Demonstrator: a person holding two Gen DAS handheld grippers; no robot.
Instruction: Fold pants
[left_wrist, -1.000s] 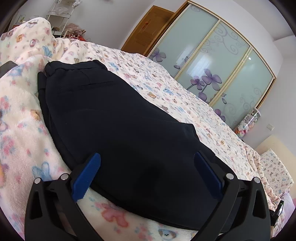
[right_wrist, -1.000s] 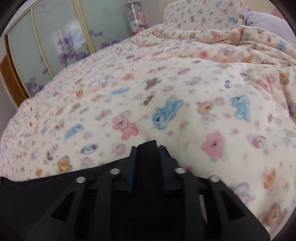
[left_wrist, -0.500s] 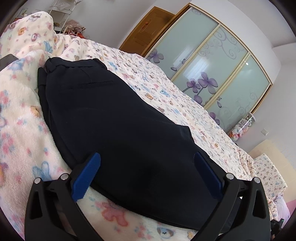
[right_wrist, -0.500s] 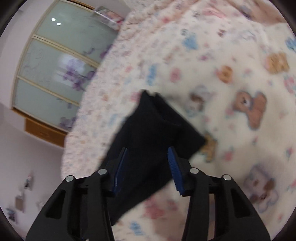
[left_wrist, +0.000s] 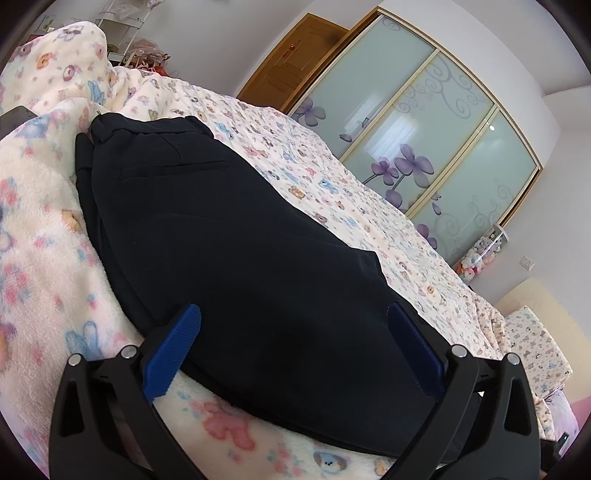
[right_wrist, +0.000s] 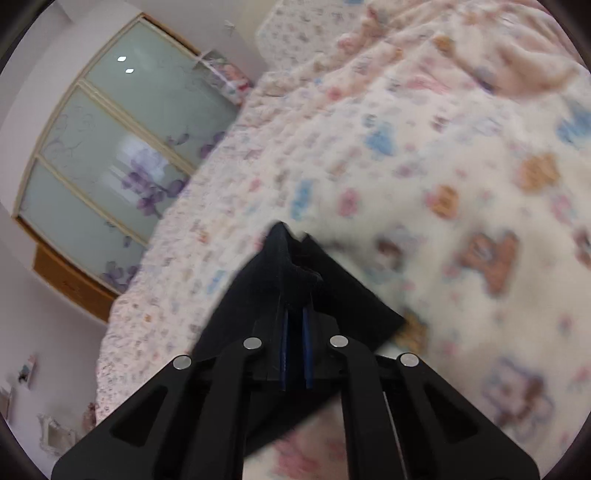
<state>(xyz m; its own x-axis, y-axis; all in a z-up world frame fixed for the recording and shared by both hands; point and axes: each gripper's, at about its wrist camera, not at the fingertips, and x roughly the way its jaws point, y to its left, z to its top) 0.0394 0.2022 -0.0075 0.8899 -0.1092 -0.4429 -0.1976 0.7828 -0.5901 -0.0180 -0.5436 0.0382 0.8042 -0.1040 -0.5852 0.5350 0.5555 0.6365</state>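
Observation:
Dark navy pants (left_wrist: 229, 236) lie flat on a bed with a cream teddy-bear blanket (left_wrist: 40, 258), waistband at the far upper left, a back pocket slit visible. My left gripper (left_wrist: 291, 332) is open wide, its blue pads (left_wrist: 173, 350) straddling the near part of the pants, holding nothing. My right gripper (right_wrist: 295, 332) is shut on a bunched end of the pants (right_wrist: 291, 266) and holds it lifted above the blanket (right_wrist: 461, 184). The right wrist view is blurred by motion.
Sliding wardrobe doors with purple flowers (left_wrist: 413, 147) and a wooden door (left_wrist: 291, 66) stand beyond the bed. A pillow (left_wrist: 532, 339) lies at the right. A shelf rack (left_wrist: 122, 33) stands behind the blanket heap at upper left.
My right gripper opened half a second ago and has now shut again on the pants end, swinging and lifting it. My left gripper stayed open, drifting slightly over the pants.

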